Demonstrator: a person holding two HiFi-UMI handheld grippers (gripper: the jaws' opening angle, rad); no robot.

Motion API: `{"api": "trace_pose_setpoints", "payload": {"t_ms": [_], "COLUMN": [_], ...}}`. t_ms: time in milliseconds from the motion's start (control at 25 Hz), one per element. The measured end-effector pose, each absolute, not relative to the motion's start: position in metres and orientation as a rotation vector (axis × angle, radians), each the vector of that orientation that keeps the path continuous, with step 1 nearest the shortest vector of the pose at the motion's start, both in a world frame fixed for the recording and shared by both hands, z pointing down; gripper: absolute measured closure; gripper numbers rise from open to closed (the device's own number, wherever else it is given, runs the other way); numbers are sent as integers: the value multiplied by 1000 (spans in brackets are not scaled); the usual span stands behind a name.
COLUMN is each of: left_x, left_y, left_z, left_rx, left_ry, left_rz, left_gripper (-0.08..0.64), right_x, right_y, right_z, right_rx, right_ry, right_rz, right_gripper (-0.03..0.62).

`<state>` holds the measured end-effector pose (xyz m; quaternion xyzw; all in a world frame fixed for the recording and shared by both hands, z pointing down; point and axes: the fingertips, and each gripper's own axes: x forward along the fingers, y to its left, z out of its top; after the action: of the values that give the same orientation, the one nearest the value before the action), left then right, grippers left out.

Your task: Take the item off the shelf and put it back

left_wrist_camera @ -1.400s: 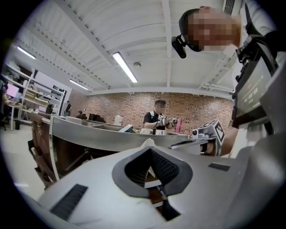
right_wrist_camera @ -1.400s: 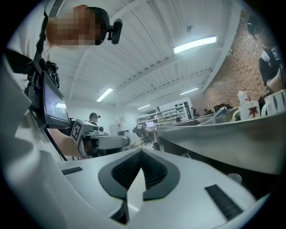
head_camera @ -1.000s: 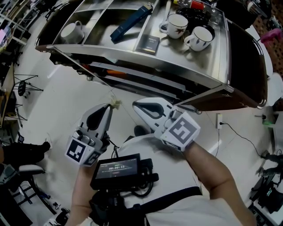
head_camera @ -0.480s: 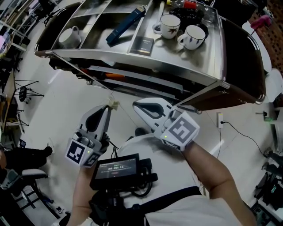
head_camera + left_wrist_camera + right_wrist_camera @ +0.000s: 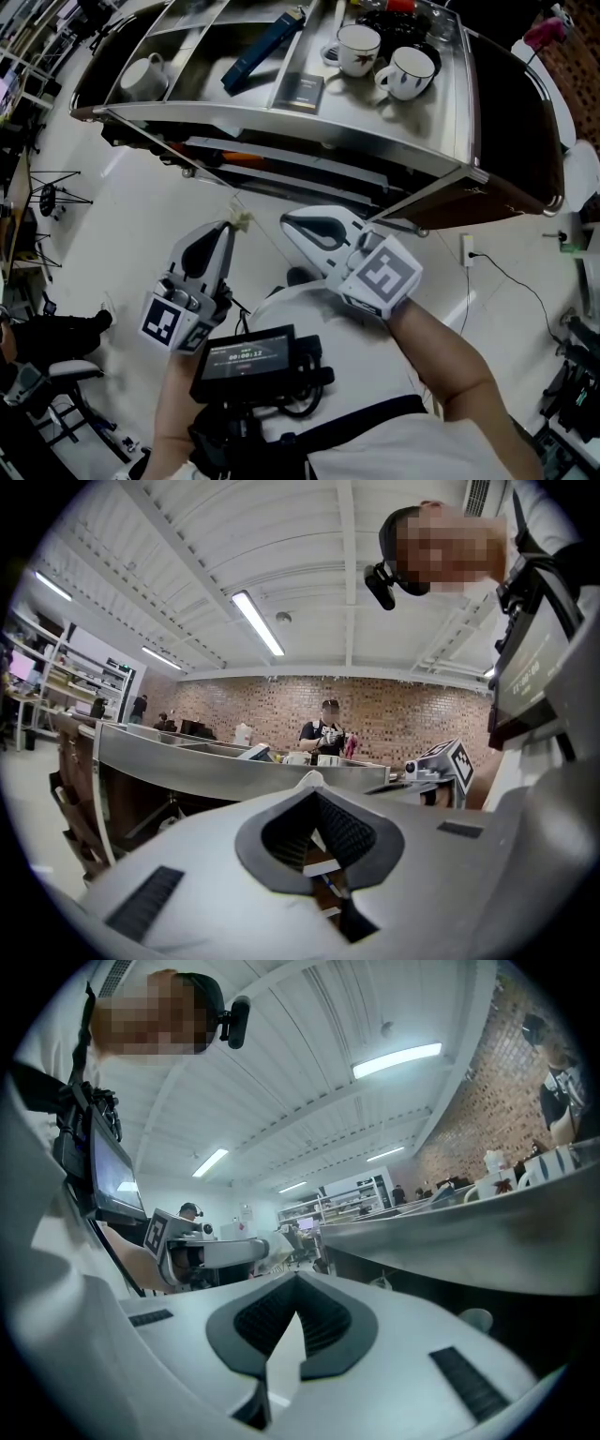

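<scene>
A steel shelf unit point(image 5: 281, 127) stands in front of me, its top tray split into compartments. In them lie a long dark blue item point(image 5: 262, 39), a small dark box point(image 5: 303, 89), a white cup point(image 5: 145, 73) at the left and two white mugs point(image 5: 354, 49) point(image 5: 405, 72) at the right. Both grippers hang below the shelf's front edge, apart from everything on it. My left gripper point(image 5: 231, 225) point(image 5: 312, 778) is shut and empty. My right gripper point(image 5: 292, 221) point(image 5: 296, 1276) also has its jaws together with nothing between them.
Lower shelf tiers point(image 5: 281, 169) show under the top tray. A cable and wall socket point(image 5: 466, 251) lie on the white floor at the right. Stands and equipment point(image 5: 42, 187) crowd the left edge. A person point(image 5: 326, 731) stands beyond the shelf.
The shelf sits slightly higher and further left in the head view than before. Both grippers keep their places and stay shut.
</scene>
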<state>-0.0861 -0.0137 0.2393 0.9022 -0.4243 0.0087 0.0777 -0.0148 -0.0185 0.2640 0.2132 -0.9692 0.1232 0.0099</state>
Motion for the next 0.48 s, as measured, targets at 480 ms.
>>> {"api": "trace_pose_setpoints", "payload": {"t_ms": [480], "left_x": [-85], "left_y": [-18], "left_z": [261], "left_rx": [2666], "left_ry": [-1265], "left_rz": [70], "left_gripper": [555], "right_x": [-9], "right_y": [-22], "right_z": [273], "right_rx": [710], "right_ry": [-3021], "right_rz": [372], "right_gripper": [588]}}
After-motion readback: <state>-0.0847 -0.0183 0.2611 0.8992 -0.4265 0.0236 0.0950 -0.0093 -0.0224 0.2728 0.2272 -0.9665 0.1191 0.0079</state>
